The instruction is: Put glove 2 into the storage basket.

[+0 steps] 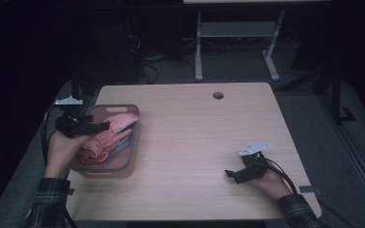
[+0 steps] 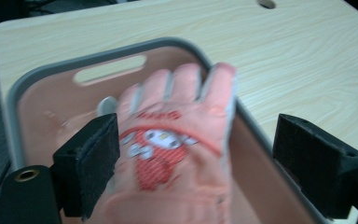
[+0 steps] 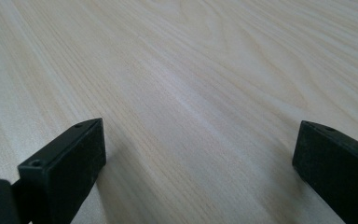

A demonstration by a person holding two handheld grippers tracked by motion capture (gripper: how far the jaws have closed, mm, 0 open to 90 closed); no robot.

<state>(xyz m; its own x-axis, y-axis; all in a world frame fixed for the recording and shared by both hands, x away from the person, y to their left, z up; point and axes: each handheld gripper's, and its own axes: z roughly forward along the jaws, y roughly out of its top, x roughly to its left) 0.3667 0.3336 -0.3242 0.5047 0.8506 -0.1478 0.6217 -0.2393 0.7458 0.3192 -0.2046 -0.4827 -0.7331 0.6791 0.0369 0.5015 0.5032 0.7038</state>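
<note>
Left gripper point(image 2: 196, 154): jaws wide, pink glove point(image 2: 177, 154) between them, unclamped, over grey-rimmed basket point(image 2: 37, 79).
Right gripper point(image 3: 200, 158): spread wide, holding nothing, on table point(image 3: 191, 70).

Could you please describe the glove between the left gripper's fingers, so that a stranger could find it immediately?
Start at the wooden table and find the grey-rimmed pink basket near its left edge. On the heap of fabric inside lies a salmon-pink glove, fingers toward the far handle slot. Unlike the other cloth, it bears a red and white print.
</note>
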